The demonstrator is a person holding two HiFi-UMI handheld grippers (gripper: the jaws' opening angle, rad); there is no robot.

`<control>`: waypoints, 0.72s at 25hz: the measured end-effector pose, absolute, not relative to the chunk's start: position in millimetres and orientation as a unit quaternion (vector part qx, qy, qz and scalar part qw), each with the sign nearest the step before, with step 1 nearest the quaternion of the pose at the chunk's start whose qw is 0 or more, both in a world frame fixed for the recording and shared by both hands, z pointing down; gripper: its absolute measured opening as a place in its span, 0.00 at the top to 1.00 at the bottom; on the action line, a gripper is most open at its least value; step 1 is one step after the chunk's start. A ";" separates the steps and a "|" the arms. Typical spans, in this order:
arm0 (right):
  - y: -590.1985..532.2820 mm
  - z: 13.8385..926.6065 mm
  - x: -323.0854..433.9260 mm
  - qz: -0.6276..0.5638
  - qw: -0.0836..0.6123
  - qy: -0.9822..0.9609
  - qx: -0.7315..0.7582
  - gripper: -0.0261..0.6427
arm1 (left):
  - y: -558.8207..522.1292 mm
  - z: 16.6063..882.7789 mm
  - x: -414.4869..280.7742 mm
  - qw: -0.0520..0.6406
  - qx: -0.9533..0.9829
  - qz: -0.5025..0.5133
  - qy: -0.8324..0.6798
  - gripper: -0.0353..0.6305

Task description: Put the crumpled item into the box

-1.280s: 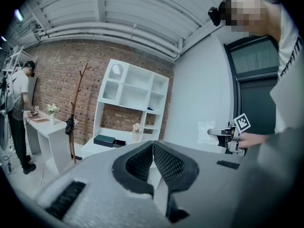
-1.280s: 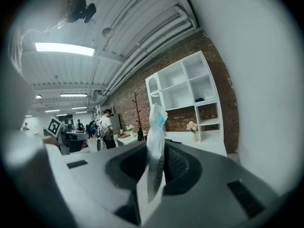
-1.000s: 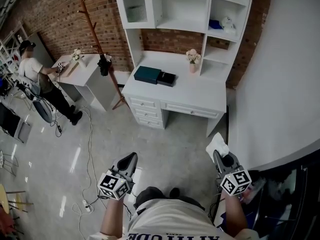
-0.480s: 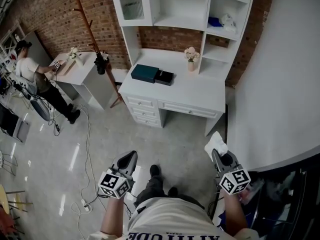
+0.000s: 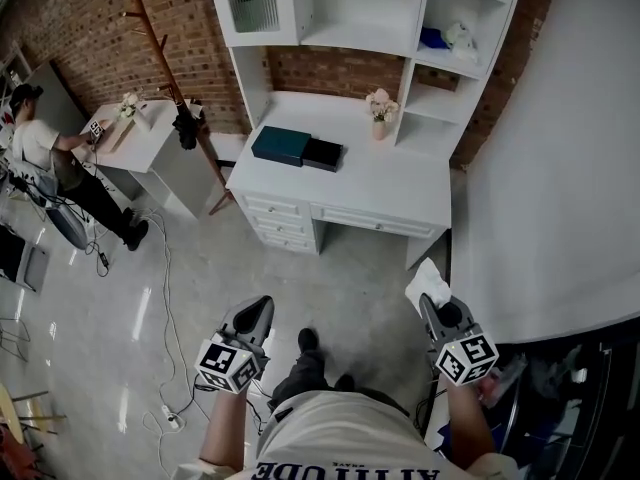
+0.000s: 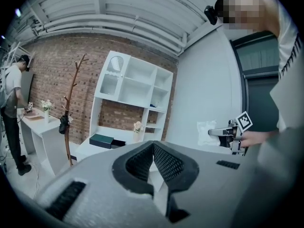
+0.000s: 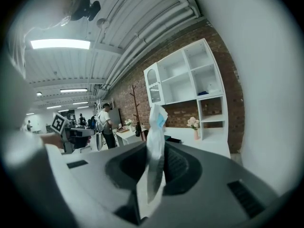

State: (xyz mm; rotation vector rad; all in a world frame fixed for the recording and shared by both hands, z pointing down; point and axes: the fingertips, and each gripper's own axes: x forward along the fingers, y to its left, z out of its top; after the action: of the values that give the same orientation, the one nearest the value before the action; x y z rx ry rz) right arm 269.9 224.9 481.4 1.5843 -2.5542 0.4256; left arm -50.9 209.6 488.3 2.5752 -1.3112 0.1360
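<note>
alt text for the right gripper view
The right gripper is shut on a crumpled white item that stands upright between its jaws. Beyond are a white shelved desk against a brick wall, and the left gripper at left.

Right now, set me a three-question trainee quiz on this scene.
1. What is pinched between the right gripper's fingers?
2. The dark teal box sits on: A) a sofa B) the white desk C) a fridge.
3. True or false: the left gripper is shut with nothing in it.
Key: 1. the crumpled white item; 2. B; 3. true.
</note>
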 end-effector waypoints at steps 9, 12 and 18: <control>161.7 485.1 238.6 0.155 0.063 -0.829 0.533 0.85 | 128.4 495.5 -76.2 0.132 0.894 0.056 -0.425 0.91; 138.6 483.8 226.5 0.155 0.067 -0.824 0.541 0.85 | 100.2 499.6 -86.0 0.133 0.899 0.058 -0.413 0.91; 98.2 476.3 198.2 0.150 0.076 -0.816 0.553 0.85 | 45.5 500.1 -108.1 0.131 0.908 0.063 -0.393 0.91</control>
State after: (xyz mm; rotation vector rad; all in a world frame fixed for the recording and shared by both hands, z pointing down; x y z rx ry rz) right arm 198.2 98.2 476.3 1.6590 -2.4454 0.4500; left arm -108.1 45.5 500.1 2.6361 -1.1405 0.1818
